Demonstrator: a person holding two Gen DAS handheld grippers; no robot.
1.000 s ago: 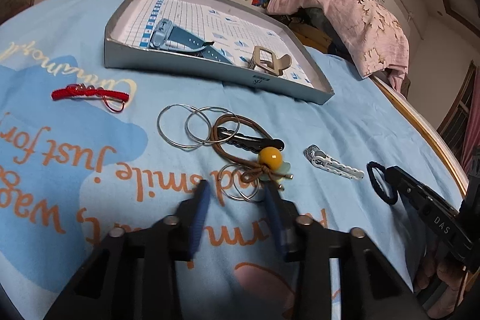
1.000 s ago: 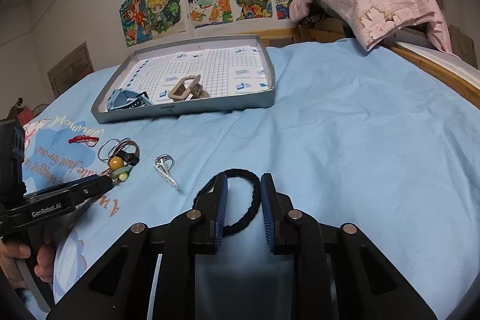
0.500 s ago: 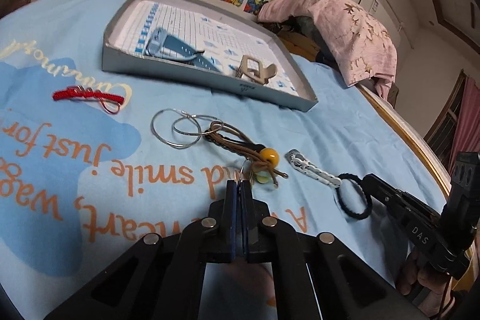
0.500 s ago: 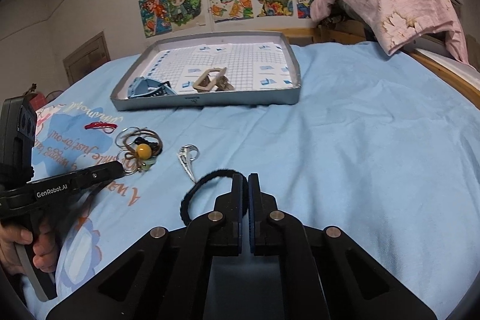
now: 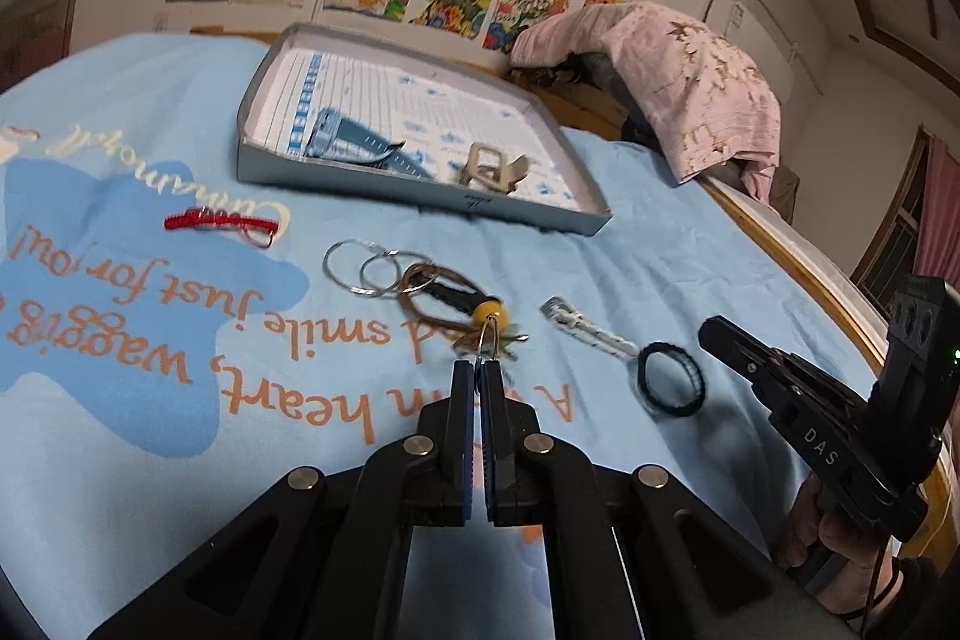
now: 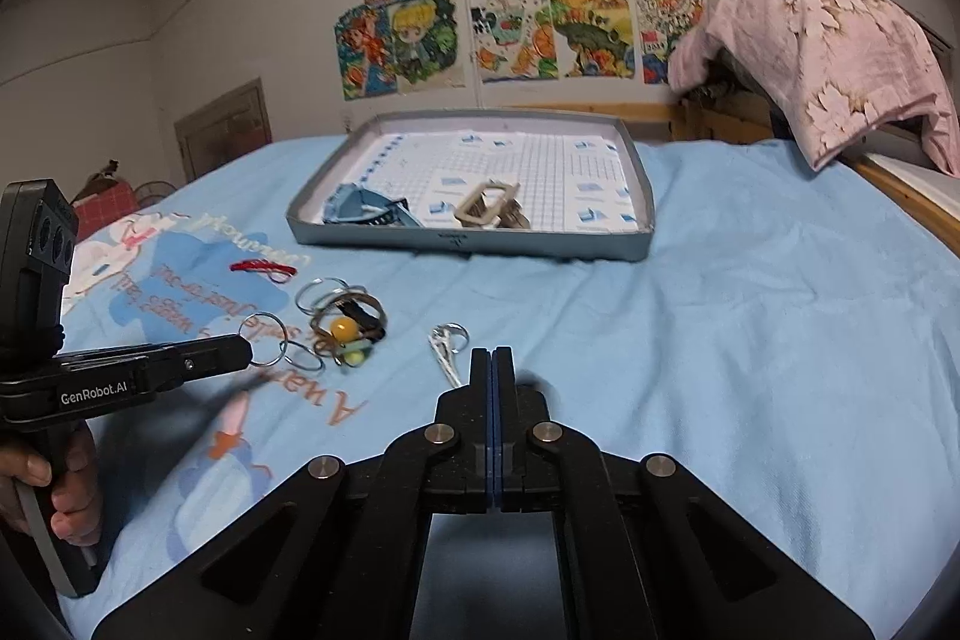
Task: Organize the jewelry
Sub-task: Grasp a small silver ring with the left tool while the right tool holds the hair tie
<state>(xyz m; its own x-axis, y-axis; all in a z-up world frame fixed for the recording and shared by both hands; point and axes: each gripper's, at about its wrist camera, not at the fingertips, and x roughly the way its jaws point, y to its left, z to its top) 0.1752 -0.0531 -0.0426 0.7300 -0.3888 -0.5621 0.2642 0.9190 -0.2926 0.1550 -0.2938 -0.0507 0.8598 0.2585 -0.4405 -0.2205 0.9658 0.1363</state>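
Two grippers are in use. The left gripper (image 5: 477,370) is pressed together on a thin silver ring (image 5: 491,337) at frame centre, lifted just clear of the cluster of rings and the yellow bead (image 5: 487,311). The right gripper (image 6: 492,359) is pinched on the black hair tie (image 5: 669,379), lower right in the left view. The tray (image 5: 420,201) lies in the upper centre. Risk: the ring may be interlinked with the cluster, dragging it; the thin wire may slip from the pads.
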